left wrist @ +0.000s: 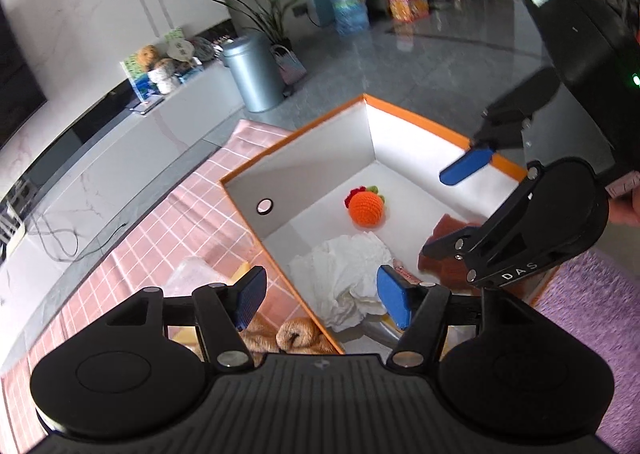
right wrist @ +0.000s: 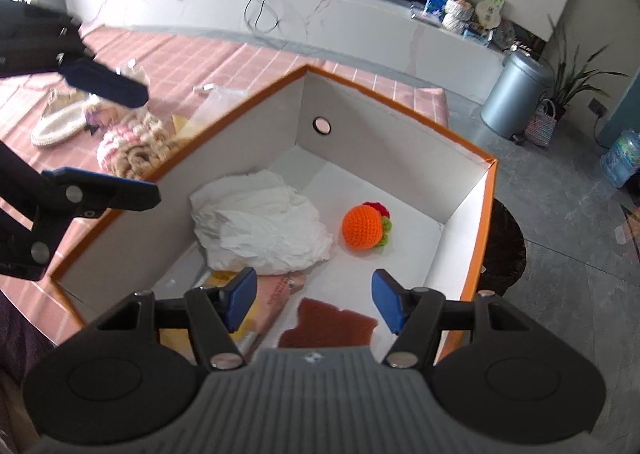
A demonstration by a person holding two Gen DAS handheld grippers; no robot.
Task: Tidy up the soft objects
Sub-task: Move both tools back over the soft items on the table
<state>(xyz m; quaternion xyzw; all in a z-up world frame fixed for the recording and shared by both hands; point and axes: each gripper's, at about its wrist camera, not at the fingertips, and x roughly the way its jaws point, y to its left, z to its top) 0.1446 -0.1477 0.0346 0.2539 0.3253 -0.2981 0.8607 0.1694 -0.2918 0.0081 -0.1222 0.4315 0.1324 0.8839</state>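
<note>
right gripper [left wrist: 452, 209] housing: white letters "D A S", seen from the left wrist view
pink packet [right wrist: 276, 294] in box: faint printed lettering along its face, too blurred to read
water jug [left wrist: 349, 7] label: print present, illegible
cartons [left wrist: 409, 1] on floor: coloured print, illegible
card [right wrist: 490, 9] on white counter: pattern or print, cannot tell
emblem [right wrist: 308, 356] on right gripper body: small mark, not readable
</note>
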